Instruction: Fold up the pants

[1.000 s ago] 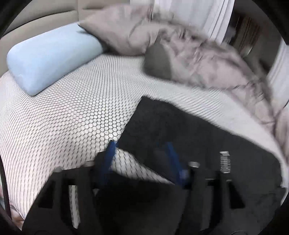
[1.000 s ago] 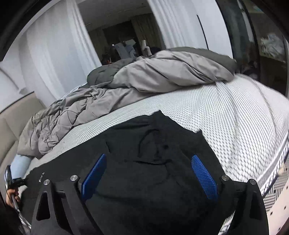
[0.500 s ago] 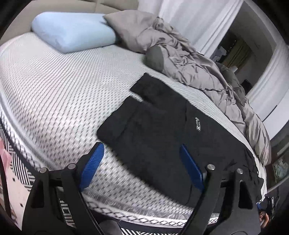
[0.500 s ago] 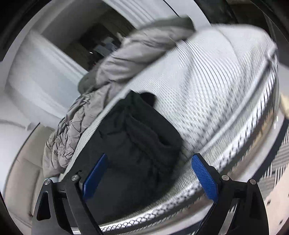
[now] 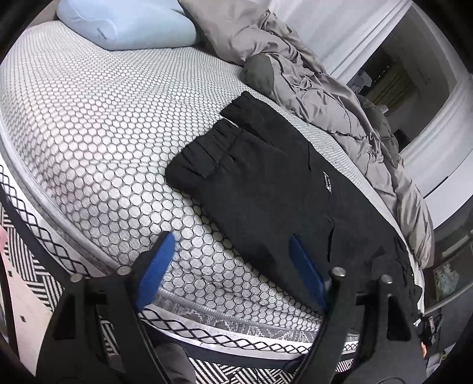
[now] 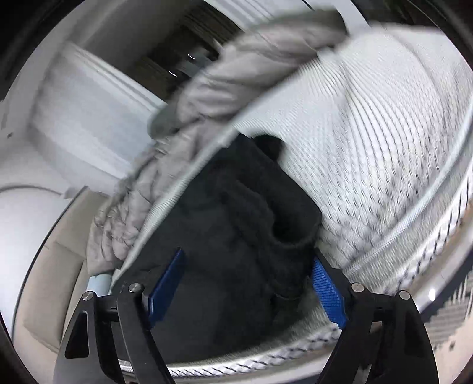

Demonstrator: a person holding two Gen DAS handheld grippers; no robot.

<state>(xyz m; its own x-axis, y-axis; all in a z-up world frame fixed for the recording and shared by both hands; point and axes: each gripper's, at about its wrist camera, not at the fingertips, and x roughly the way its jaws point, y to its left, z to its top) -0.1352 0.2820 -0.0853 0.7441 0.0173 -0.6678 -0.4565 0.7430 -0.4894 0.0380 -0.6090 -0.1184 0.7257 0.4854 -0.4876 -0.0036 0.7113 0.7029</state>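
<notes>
Black pants (image 5: 275,189) lie stretched out on the honeycomb-patterned mattress (image 5: 97,124), legs side by side with cuffed ends toward the pillow. A small white logo shows on them. My left gripper (image 5: 230,260) is open and empty, held above the mattress edge near the pants' near side. In the blurred right wrist view the pants' other end (image 6: 236,236) lies bunched near the mattress edge. My right gripper (image 6: 248,274) is open and empty just above it.
A light blue pillow (image 5: 130,23) lies at the head of the bed. A rumpled grey duvet (image 5: 325,88) runs along the far side, close to the pants. A black-and-white patterned rug (image 5: 35,274) covers the floor beside the bed.
Both grippers have pulled back and up from the pants; the left one was down at the fabric and now hovers off the mattress edge. The right view has tilted and swung.
</notes>
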